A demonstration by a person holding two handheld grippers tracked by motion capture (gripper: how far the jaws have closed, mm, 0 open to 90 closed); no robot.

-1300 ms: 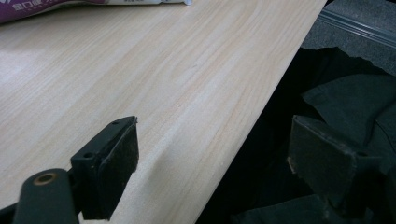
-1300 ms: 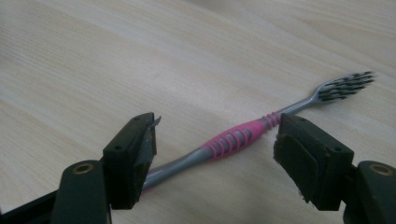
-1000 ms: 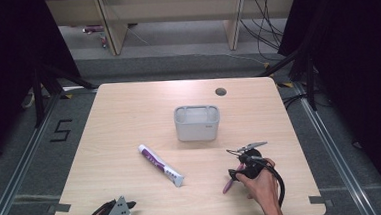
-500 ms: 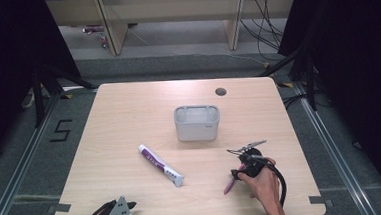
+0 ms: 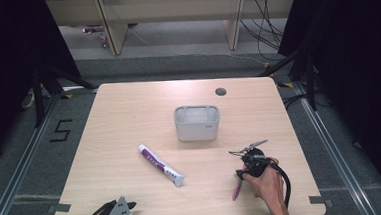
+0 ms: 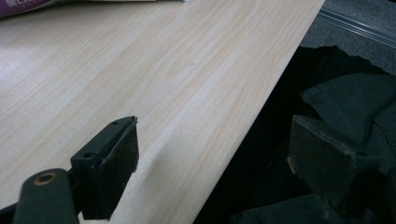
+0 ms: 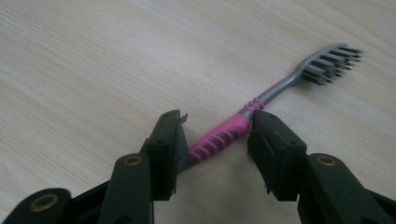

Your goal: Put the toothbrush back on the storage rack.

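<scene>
The right hand-held gripper [image 7: 217, 151] is hanging low over the table [image 5: 129, 116] near its front right corner, and its jaws have just been closing around a toothbrush [image 7: 261, 105]. The brush is lying flat on the wood, its pink ribbed handle passing slantwise between the two black jaws and its grey neck and dark bristles reaching beyond them. The left pad [image 7: 175, 154] is sitting right against the handle, while a small gap is showing beside the right pad, so the grip is not yet clenched on it. In the high view the right hand-held gripper [image 5: 246, 156] is sitting above the person's hand [image 5: 268, 183], with the pink handle end [image 5: 237, 189] sticking out toward the table's front edge.

The left hand-held gripper [image 6: 210, 172] is resting at the front left edge of the table, released, its jaws standing wide with nothing between them; one jaw is over the wood, the other past the edge.

A white box [image 5: 197, 122] is standing near the middle of the table, well apart from the toothbrush. A tube [image 5: 160, 165] with purple print is lying slantwise in front of it, to the left.
</scene>
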